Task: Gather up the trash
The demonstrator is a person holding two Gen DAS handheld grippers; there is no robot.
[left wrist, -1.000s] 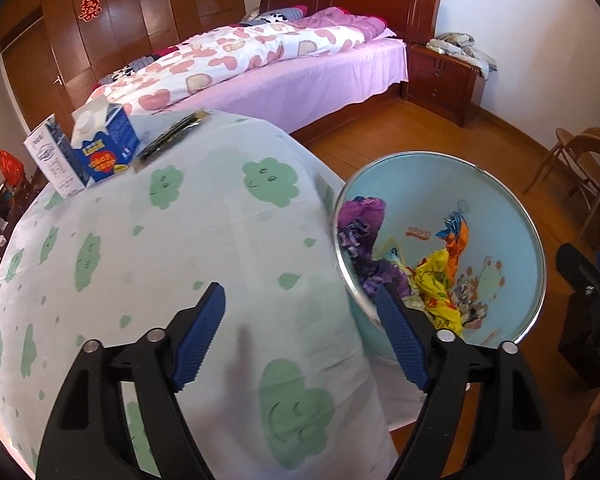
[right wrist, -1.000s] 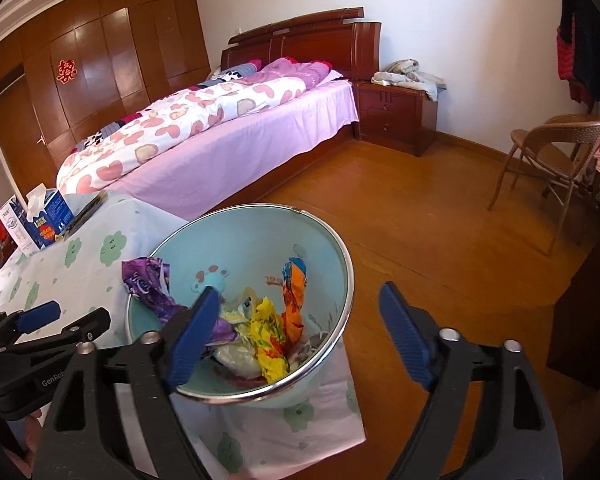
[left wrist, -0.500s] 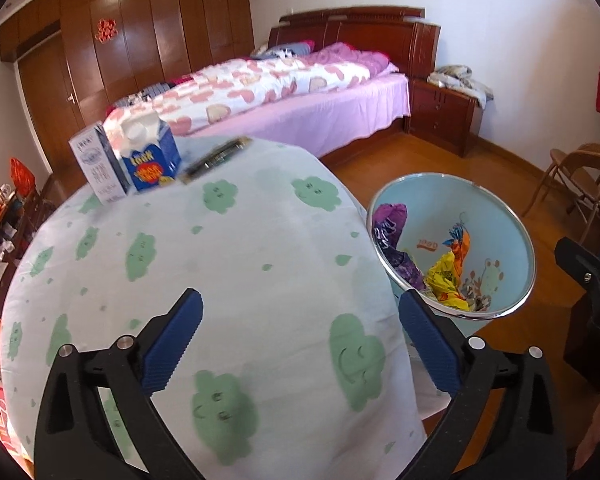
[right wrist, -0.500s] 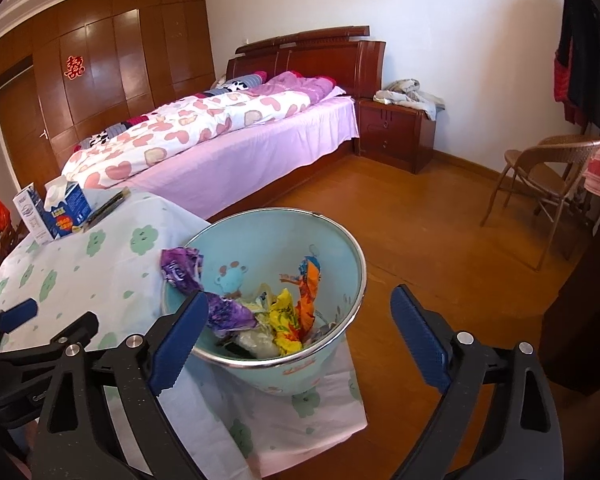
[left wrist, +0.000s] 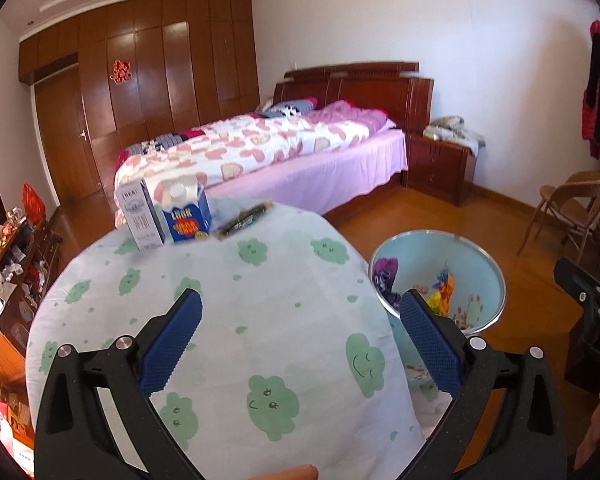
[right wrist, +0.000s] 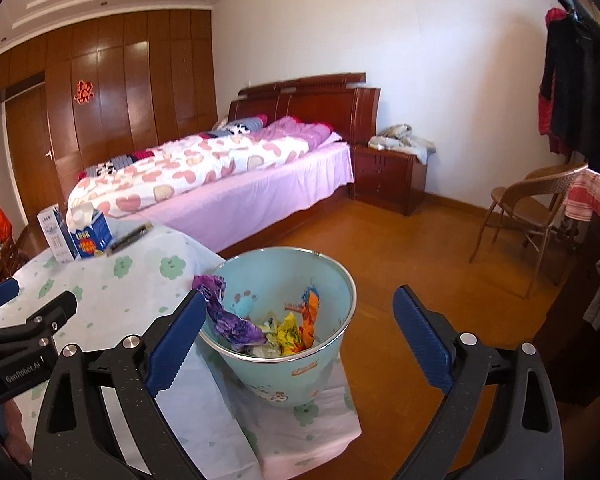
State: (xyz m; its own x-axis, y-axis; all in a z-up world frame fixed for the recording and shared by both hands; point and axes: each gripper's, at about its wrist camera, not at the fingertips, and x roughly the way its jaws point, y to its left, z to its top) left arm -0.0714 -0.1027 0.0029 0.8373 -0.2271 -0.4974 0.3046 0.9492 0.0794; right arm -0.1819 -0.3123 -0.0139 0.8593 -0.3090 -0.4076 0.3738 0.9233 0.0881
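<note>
Now both jaws gape empty: left hand-held gripper (left wrist: 300,344) over the worktop (left wrist: 228,304), right hand-held gripper (right wrist: 296,344) opening, trash bin (right wrist: 320,364) at frame centre between its fingers.

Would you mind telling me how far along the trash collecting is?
Done: wrappers lie in the bin. In hand: nothing; the left tongs and right tongs are both open and empty. Left: two cartons and a dark packet on the table.

My right gripper's blue pad (right wrist: 176,344) covers part of the bin (right wrist: 332,344). The words on the 2 cartons (left wrist: 162,216) are too small to read. My hand (left wrist: 596,428) is cut off.
</note>
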